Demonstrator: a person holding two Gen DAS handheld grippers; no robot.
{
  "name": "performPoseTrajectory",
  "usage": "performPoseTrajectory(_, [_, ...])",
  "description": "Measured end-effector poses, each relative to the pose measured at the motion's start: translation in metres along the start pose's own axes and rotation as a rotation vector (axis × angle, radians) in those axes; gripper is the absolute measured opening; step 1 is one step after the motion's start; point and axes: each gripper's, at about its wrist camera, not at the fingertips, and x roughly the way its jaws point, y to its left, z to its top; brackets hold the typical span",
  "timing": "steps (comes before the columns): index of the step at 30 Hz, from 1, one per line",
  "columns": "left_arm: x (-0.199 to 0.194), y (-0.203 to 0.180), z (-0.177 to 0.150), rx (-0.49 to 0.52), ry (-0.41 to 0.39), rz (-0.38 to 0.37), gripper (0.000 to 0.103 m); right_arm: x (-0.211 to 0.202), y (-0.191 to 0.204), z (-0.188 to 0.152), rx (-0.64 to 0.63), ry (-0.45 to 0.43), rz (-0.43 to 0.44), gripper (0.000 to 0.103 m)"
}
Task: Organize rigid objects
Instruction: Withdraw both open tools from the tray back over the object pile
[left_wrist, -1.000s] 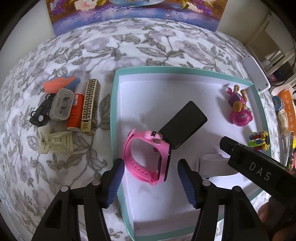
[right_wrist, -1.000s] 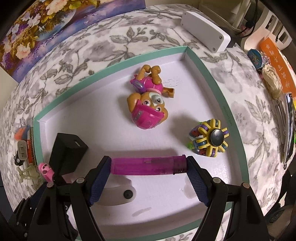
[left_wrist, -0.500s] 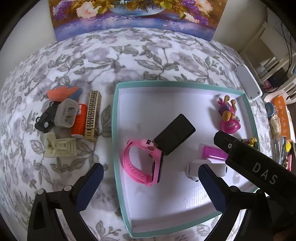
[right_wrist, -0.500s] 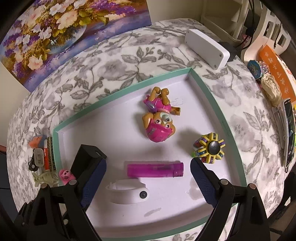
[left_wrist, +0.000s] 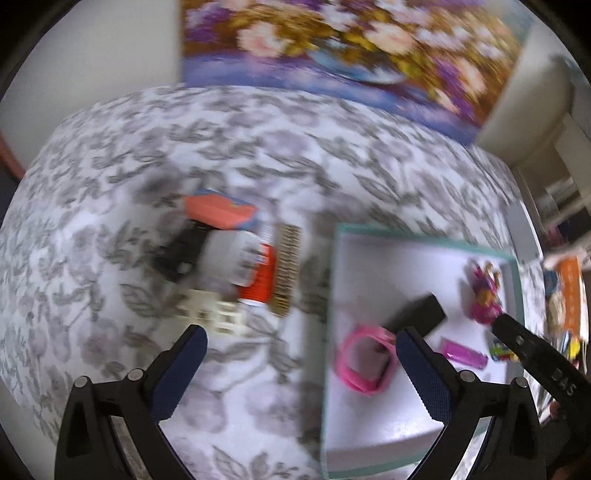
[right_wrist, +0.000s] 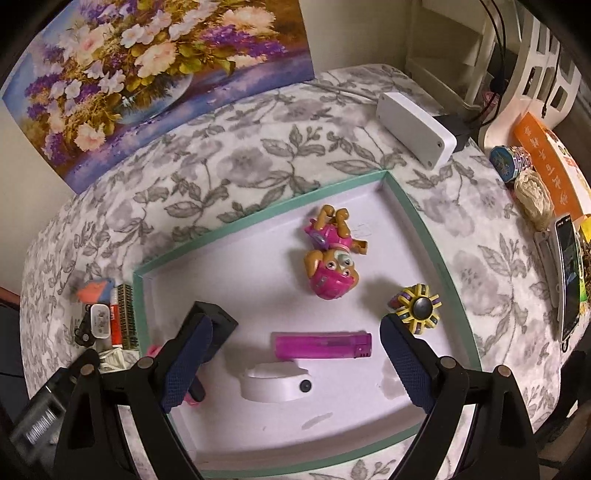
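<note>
1. Our left gripper (left_wrist: 301, 363) is spread wide and empty, above the floral cloth (left_wrist: 229, 140) beside the teal-rimmed tray (left_wrist: 330, 280).
2. Our right gripper (right_wrist: 295, 356) is also wide and empty over the tray (right_wrist: 258, 221).
3. The pink lighter (right_wrist: 321, 345) lies flat on the tray floor between our right fingers, near the white piece (right_wrist: 275, 384).
4. The pink watch (left_wrist: 365, 363) lies in the tray too.

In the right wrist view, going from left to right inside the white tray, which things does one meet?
Black rectangular box → white plastic strap piece → translucent purple lighter → pink and brown dog toy → yellow and purple fidget spinner.
</note>
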Motion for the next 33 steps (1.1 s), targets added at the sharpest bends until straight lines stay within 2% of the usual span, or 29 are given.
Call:
performPoseTrajectory(7, [-0.014,0.057,0.009,-0.135,-0.051,0.051,0.103,0.001,0.028,-0.007,-0.048,0.006,0.009,0.093])
performPoseTrajectory(16, [-0.024,0.115,0.015,-0.251,-0.081,0.106,0.103,0.011,0.095,-0.025,-0.131,0.019,0.073,0.093])
performPoseTrajectory(24, [-0.018,0.137,0.017,-0.288,-0.066,0.079,0.103,0.024,0.150,-0.039,-0.237,0.020,0.100,0.093])
performPoseTrajectory(33, [0.016,0.135,0.010,-0.310,0.032,0.004,0.103,0.042,0.156,-0.045,-0.249,0.057,0.043,0.093])
